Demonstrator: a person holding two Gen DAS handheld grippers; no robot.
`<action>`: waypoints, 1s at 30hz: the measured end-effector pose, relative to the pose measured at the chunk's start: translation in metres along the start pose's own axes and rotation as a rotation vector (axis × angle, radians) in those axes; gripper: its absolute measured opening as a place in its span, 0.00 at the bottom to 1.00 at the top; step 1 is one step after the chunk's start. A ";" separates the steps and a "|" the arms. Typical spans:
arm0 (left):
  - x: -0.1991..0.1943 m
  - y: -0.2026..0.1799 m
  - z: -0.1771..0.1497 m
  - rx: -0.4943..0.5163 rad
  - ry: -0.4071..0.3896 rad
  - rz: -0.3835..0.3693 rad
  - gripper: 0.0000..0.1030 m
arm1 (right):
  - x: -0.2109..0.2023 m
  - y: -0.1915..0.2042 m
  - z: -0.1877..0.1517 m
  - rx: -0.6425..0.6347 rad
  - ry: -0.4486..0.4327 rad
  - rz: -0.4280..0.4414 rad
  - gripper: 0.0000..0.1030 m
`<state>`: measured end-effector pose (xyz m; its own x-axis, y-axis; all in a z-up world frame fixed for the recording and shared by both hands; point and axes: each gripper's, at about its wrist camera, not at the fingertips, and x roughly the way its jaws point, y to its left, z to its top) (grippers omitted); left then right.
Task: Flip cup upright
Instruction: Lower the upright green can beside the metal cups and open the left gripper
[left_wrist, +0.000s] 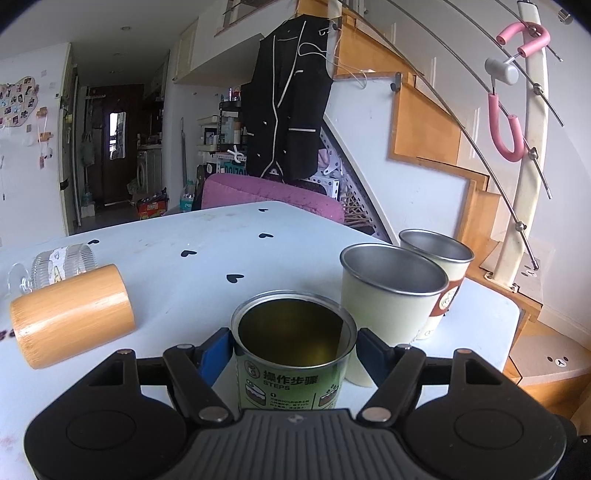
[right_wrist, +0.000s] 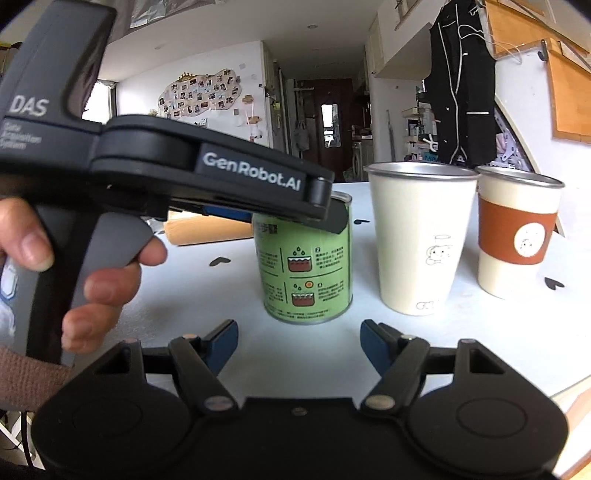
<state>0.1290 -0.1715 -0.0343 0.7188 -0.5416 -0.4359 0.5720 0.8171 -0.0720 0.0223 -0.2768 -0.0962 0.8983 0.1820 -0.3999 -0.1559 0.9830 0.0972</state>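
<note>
A green can-shaped cup with printed steps stands upright on the white table, its open mouth up. My left gripper has its blue pads on both sides of the cup near the rim and looks shut on it. In the right wrist view the same cup stands on the table with the left gripper reaching over its top. My right gripper is open and empty, just in front of the cup.
A cream steel-lined cup and one with a brown sleeve stand upright right of the green cup. A wooden cylinder lies on its side at left, a clear glass behind it. The table edge is right.
</note>
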 end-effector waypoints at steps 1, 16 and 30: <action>0.000 0.000 0.000 0.000 -0.001 0.000 0.71 | 0.000 -0.001 0.001 0.000 -0.001 -0.001 0.72; -0.060 0.020 -0.007 -0.075 -0.059 0.060 0.94 | -0.014 0.004 0.014 -0.011 -0.037 -0.024 0.73; -0.140 0.043 -0.027 -0.115 -0.115 0.300 0.99 | -0.044 0.006 0.048 0.000 -0.084 -0.091 0.81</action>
<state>0.0428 -0.0549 -0.0006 0.8919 -0.2869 -0.3496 0.2846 0.9568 -0.0591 0.0012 -0.2802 -0.0341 0.9401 0.0889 -0.3291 -0.0719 0.9954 0.0634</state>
